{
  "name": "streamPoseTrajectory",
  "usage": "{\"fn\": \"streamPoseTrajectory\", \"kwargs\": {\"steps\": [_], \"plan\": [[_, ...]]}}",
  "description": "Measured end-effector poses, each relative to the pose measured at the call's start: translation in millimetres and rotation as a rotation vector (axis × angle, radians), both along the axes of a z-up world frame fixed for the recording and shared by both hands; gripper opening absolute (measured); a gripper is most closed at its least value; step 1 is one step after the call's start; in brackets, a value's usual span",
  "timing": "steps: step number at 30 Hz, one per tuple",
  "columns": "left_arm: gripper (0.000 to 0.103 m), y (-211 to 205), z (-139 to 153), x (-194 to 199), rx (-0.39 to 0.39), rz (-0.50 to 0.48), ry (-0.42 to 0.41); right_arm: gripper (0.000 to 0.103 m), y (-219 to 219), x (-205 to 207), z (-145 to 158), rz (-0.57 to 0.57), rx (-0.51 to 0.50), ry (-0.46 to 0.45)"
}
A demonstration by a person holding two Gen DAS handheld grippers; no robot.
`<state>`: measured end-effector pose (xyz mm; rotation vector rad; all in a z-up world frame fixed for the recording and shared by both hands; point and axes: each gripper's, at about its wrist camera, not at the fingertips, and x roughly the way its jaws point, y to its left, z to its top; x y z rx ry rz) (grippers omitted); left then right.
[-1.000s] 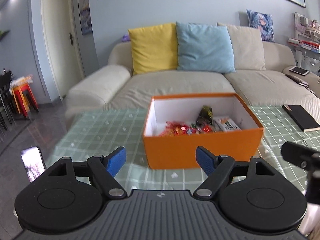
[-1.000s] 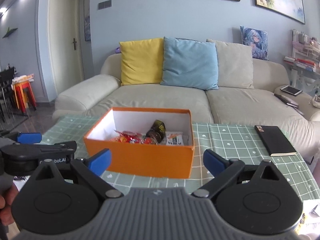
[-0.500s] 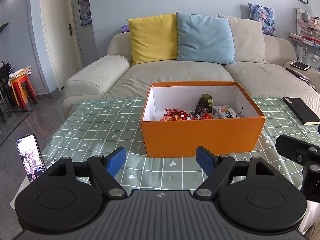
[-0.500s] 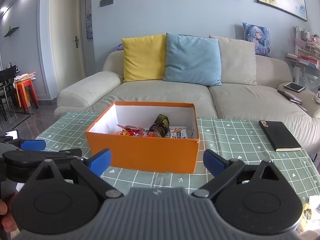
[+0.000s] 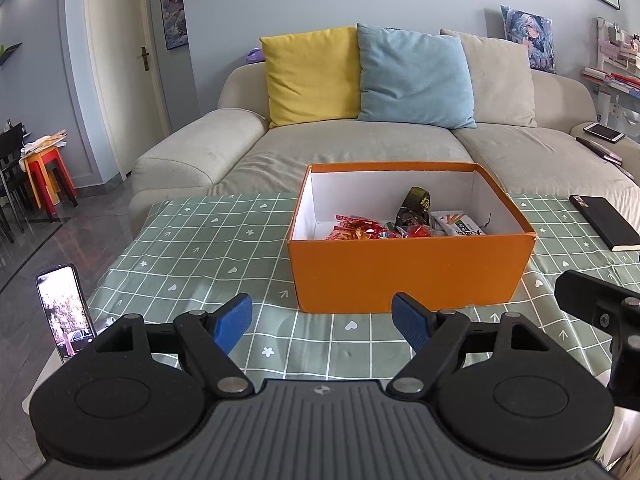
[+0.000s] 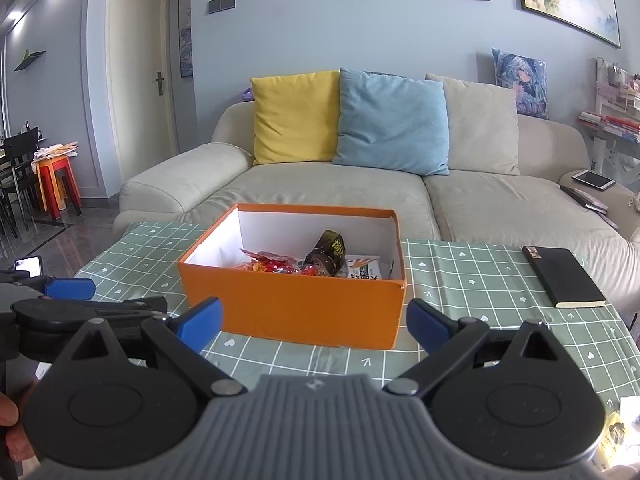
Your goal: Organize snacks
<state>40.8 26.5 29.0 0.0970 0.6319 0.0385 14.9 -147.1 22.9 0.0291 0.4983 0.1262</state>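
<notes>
An orange box (image 5: 408,270) (image 6: 296,306) with white inside walls stands on the green checked tablecloth (image 5: 208,256). It holds red snack wrappers (image 5: 360,232) (image 6: 266,262), a dark packet (image 5: 414,210) (image 6: 328,254) and a white and green packet (image 5: 460,226) (image 6: 364,270). My left gripper (image 5: 322,322) is open and holds nothing, just short of the box's near wall. My right gripper (image 6: 314,322) is open too, in front of the box. The left gripper's blue fingertips (image 6: 70,288) show at the right wrist view's left edge.
A phone (image 5: 66,314) stands upright at the table's left near corner. A black notebook (image 5: 606,222) (image 6: 562,276) lies at the right. A beige sofa (image 5: 360,152) with cushions sits behind the table. A snack packet (image 6: 612,440) lies near the right front edge.
Both views have tilted down and pulled back a little, so the box sits lower and fuller in frame. Both grippers stay open; nothing was picked up.
</notes>
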Motion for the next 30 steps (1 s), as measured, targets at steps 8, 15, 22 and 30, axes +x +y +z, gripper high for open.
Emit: {"fn": "streamPoseTrajectory", "kwargs": {"steps": [8, 15, 22, 30], "plan": [[0.093, 0.3, -0.3, -0.6, 0.0, 0.002, -0.001, 0.095, 0.5, -0.1, -0.4, 0.01, -0.001, -0.004], [0.093, 1.1, -0.3, -1.7, -0.001, -0.001, -0.005, 0.095, 0.3, 0.9, 0.2, 0.005, 0.006, -0.01], [0.093, 1.4, 1.8, -4.3, -0.004, -0.003, -0.021, 0.095, -0.1, -0.5, -0.6, 0.002, 0.007, -0.015], [0.093, -0.4, 2.1, -6.4, 0.007, -0.004, -0.03, 0.095, -0.3, -1.8, -0.9, 0.0, 0.011, -0.017]]}}
